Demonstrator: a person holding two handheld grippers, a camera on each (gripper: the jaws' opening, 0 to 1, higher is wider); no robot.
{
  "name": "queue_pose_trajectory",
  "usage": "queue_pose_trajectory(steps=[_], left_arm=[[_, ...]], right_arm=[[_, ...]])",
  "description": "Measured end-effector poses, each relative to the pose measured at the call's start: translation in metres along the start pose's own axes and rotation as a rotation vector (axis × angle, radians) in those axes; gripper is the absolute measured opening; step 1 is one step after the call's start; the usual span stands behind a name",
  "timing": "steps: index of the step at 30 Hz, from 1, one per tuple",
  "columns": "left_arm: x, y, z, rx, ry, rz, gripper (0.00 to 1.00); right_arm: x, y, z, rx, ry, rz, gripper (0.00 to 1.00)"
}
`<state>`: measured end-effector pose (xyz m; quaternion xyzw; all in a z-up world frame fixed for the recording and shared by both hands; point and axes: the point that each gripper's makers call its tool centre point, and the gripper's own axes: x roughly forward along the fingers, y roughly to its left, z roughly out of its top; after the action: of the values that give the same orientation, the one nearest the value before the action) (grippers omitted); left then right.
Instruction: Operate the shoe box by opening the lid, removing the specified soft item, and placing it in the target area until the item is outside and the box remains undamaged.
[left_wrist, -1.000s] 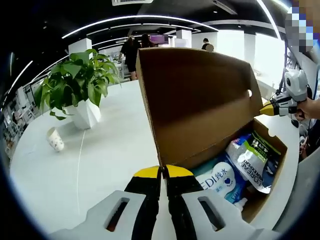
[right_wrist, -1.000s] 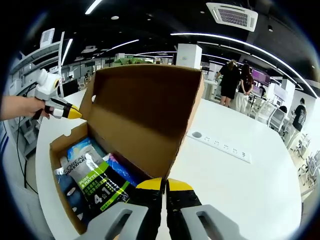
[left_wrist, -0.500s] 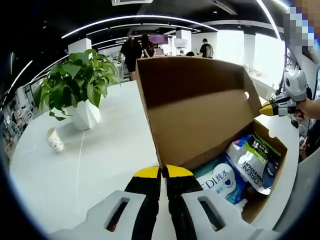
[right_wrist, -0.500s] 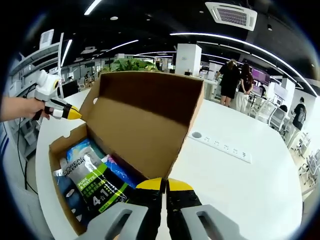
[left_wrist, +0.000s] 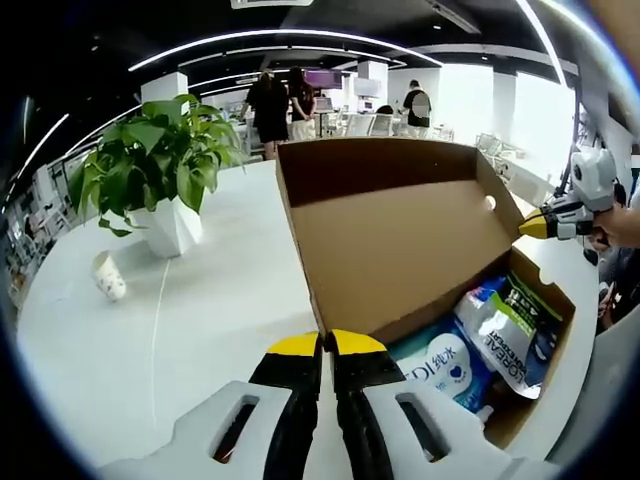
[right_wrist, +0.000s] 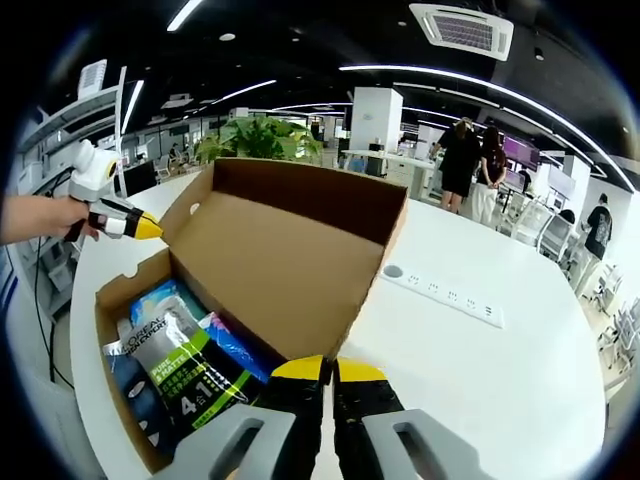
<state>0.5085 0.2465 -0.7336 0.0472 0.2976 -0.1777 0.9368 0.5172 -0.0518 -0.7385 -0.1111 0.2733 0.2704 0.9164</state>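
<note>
A brown cardboard shoe box (left_wrist: 535, 375) (right_wrist: 110, 300) stands open on the white table, its lid (left_wrist: 400, 235) (right_wrist: 290, 265) leaning far back. Inside lie soft pouches: a green-and-black one (left_wrist: 510, 320) (right_wrist: 190, 365) and a blue-and-white pack (left_wrist: 440, 365). My left gripper (left_wrist: 325, 345) is shut, with its yellow tips at the near lower corner of the lid; it also appears at the box's far end (right_wrist: 135, 227), held by a hand. My right gripper (right_wrist: 322, 370) is shut at the lid's other lower corner, and its tip (left_wrist: 545, 225) sits beside the lid's far end.
A leafy plant in a white pot (left_wrist: 165, 190) and a tipped paper cup (left_wrist: 108, 277) sit on the table to the left. A power strip (right_wrist: 440, 290) lies on the table (right_wrist: 500, 400) right of the box. People stand far behind.
The lid has swung further back, from nearly upright to leaning well away. Both grippers have stayed in place, shut.
</note>
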Motion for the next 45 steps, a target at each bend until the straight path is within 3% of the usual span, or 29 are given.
queue_pose_trajectory(steps=[45], left_arm=[[0.015,0.007,0.003,-0.041,0.0,0.012,0.01]], right_arm=[[0.017,-0.012,0.0,0.002,0.013,0.002,0.0]])
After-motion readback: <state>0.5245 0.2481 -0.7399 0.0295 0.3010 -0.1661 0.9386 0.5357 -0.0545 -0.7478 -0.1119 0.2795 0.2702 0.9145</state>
